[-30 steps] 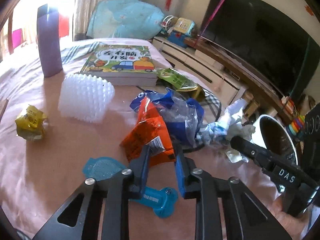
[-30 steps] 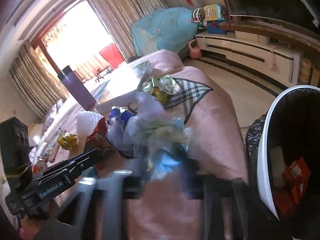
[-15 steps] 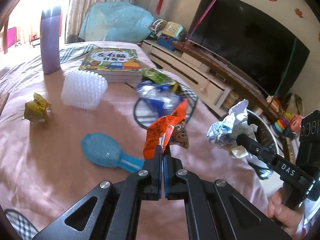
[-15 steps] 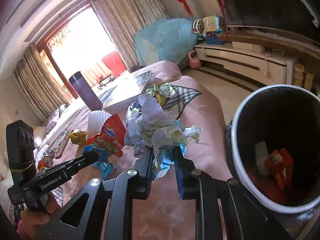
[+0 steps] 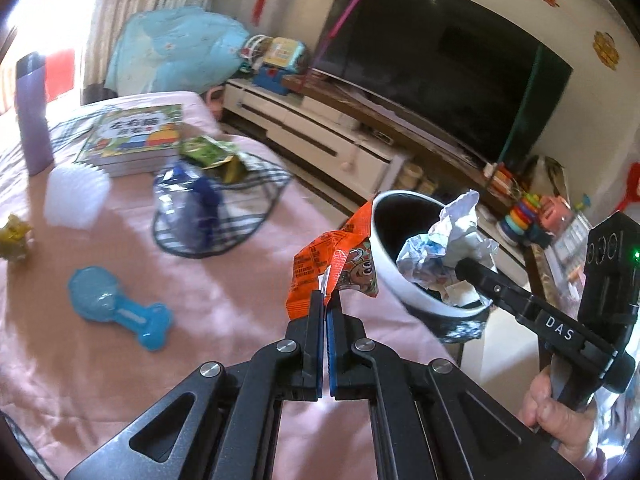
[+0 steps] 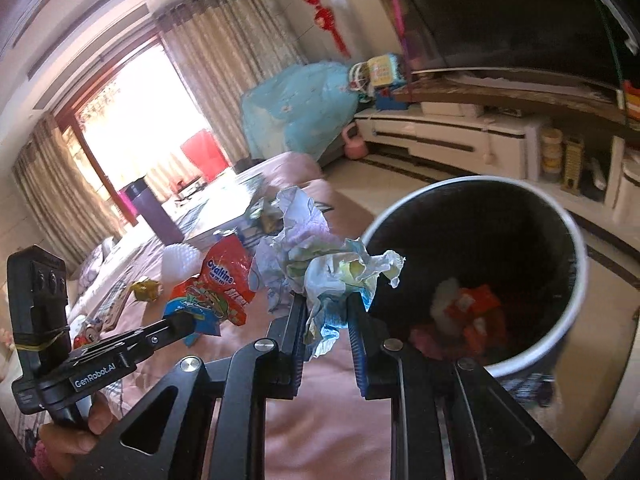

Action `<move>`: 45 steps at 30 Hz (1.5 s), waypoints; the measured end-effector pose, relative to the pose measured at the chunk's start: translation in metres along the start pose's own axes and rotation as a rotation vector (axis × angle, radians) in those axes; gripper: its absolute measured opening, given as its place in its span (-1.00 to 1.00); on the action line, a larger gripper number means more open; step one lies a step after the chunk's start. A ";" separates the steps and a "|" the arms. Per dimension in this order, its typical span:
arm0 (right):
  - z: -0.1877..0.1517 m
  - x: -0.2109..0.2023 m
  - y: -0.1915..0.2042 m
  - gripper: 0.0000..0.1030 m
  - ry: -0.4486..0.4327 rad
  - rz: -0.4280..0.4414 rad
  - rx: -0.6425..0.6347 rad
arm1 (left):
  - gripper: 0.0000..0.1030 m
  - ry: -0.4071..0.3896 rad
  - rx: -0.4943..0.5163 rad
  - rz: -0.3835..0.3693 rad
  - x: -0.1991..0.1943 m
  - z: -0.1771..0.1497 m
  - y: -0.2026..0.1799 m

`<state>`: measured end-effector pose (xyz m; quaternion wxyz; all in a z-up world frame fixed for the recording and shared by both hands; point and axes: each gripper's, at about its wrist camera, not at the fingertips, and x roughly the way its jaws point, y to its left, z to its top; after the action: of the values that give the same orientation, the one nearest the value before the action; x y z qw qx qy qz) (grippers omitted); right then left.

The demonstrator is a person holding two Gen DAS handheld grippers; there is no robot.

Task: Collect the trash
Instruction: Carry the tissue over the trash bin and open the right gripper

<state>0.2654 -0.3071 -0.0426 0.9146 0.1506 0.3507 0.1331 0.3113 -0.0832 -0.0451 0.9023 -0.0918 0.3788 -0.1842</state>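
**Two loads at the bin, neither dropped yet**

We hold trash in both claws. Our left gripper (image 5: 327, 300) is pinched fully together on the bottom edge of an orange snack wrapper (image 5: 334, 268), which stands up from the pads and leans toward the bin (image 5: 384, 276) at about two o'clock. Our right gripper (image 6: 326, 316) is clamped, jaws a little apart, on a crumpled paper wad (image 6: 324, 264); seen from the left wrist, that wad hangs over the bin's rim, while the right wrist view puts the open mouth at three o'clock, with orange scraps already inside.

What could go wrong: the wrapper seems short of the rim, though the fisheye bends the edge and we cannot be sure, so letting go now may drop it on the pink cloth (image 5: 224, 288). The wad is wide and loose, and may catch the rim and tip outward. The two claws sit near each other and could knock together over the opening. More trash remains on the table: a green packet (image 5: 208, 152) at eleven o'clock and a yellow wrapper (image 5: 14, 236) at nine
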 end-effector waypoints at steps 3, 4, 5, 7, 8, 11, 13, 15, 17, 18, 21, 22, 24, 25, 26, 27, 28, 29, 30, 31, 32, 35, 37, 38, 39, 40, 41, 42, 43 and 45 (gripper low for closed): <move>0.001 -0.009 -0.015 -0.62 -0.012 -0.025 0.021 | -1.00 0.005 0.019 -0.013 0.006 0.004 -0.008; 0.000 -0.011 -0.019 -0.62 -0.015 -0.031 0.024 | -1.00 0.008 0.024 -0.017 0.008 0.005 -0.011; 0.001 -0.013 -0.024 -0.62 -0.019 -0.040 0.031 | -1.00 0.009 0.027 -0.019 0.010 0.006 -0.014; 0.001 -0.016 -0.029 -0.62 -0.024 -0.051 0.039 | -1.00 0.009 0.036 -0.022 0.014 0.009 -0.023; 0.001 -0.018 -0.033 -0.62 -0.027 -0.059 0.045 | -1.00 0.008 0.042 -0.021 0.016 0.010 -0.027; 0.004 -0.020 -0.042 -0.62 -0.030 -0.072 0.056 | -1.00 0.012 0.054 -0.031 0.024 0.014 -0.036; 0.005 -0.021 -0.046 -0.62 -0.030 -0.082 0.059 | -1.00 0.013 0.062 -0.034 0.030 0.015 -0.046; 0.007 -0.022 -0.051 -0.62 -0.028 -0.092 0.063 | -1.00 0.016 0.068 -0.040 0.036 0.018 -0.050; 0.008 -0.023 -0.056 -0.62 -0.030 -0.101 0.068 | -1.00 0.019 0.072 -0.043 0.042 0.020 -0.053; 0.008 -0.023 -0.058 -0.62 -0.031 -0.105 0.069 | -1.00 0.022 0.073 -0.045 0.045 0.021 -0.055; 0.010 -0.025 -0.065 -0.62 -0.033 -0.117 0.078 | -1.00 0.030 0.077 -0.046 0.052 0.020 -0.061; 0.010 -0.025 -0.066 -0.62 -0.033 -0.122 0.079 | -1.00 0.033 0.080 -0.046 0.055 0.020 -0.062; 0.010 -0.026 -0.069 -0.62 -0.033 -0.127 0.082 | -1.00 0.039 0.082 -0.046 0.059 0.021 -0.066; 0.010 -0.027 -0.072 -0.62 -0.032 -0.129 0.082 | -1.00 0.042 0.083 -0.047 0.062 0.021 -0.067; 0.011 -0.027 -0.073 -0.62 -0.032 -0.131 0.083 | -1.00 0.044 0.083 -0.048 0.063 0.022 -0.067; 0.011 -0.027 -0.074 -0.62 -0.031 -0.132 0.084 | -1.00 0.046 0.084 -0.049 0.065 0.022 -0.068; 0.011 -0.027 -0.075 -0.62 -0.029 -0.134 0.084 | -1.00 0.048 0.085 -0.050 0.067 0.023 -0.069; 0.011 -0.027 -0.076 -0.62 -0.028 -0.135 0.084 | -1.00 0.050 0.087 -0.051 0.068 0.023 -0.070; 0.012 -0.027 -0.077 -0.62 -0.027 -0.136 0.085 | -1.00 0.053 0.089 -0.052 0.070 0.024 -0.071; 0.012 -0.027 -0.078 -0.62 -0.026 -0.137 0.086 | -1.00 0.055 0.089 -0.053 0.072 0.024 -0.073; 0.013 -0.026 -0.080 -0.62 -0.024 -0.139 0.086 | -1.00 0.057 0.093 -0.054 0.074 0.025 -0.075; 0.015 -0.024 -0.082 -0.62 -0.016 -0.142 0.084 | -1.00 0.058 0.100 -0.054 0.079 0.029 -0.080; 0.018 -0.022 -0.084 -0.62 -0.011 -0.145 0.078 | -1.00 0.056 0.104 -0.053 0.082 0.030 -0.082; 0.019 -0.021 -0.084 -0.62 -0.007 -0.145 0.077 | -1.00 0.060 0.106 -0.052 0.085 0.032 -0.083; 0.020 -0.018 -0.086 -0.62 -0.002 -0.145 0.076 | -1.00 0.064 0.106 -0.054 0.087 0.033 -0.084; 0.021 -0.017 -0.087 -0.61 0.000 -0.147 0.076 | -1.00 0.070 0.106 -0.055 0.090 0.033 -0.085; 0.022 -0.015 -0.088 -0.60 0.005 -0.149 0.074 | -0.95 0.078 0.104 -0.056 0.093 0.034 -0.086; 0.022 -0.014 -0.089 -0.53 0.011 -0.148 0.073 | -0.82 0.094 0.100 -0.065 0.096 0.033 -0.086; 0.023 -0.012 -0.091 -0.50 0.016 -0.148 0.074 | -0.75 0.099 0.095 -0.069 0.098 0.034 -0.087; 0.022 -0.010 -0.093 -0.36 0.026 -0.145 0.080 | -0.59 0.093 0.094 -0.058 0.098 0.034 -0.087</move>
<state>0.2865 -0.4000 -0.0553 0.9106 0.1594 0.3775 0.0541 0.3759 -0.2014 -0.0587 0.8814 -0.0517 0.4083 -0.2318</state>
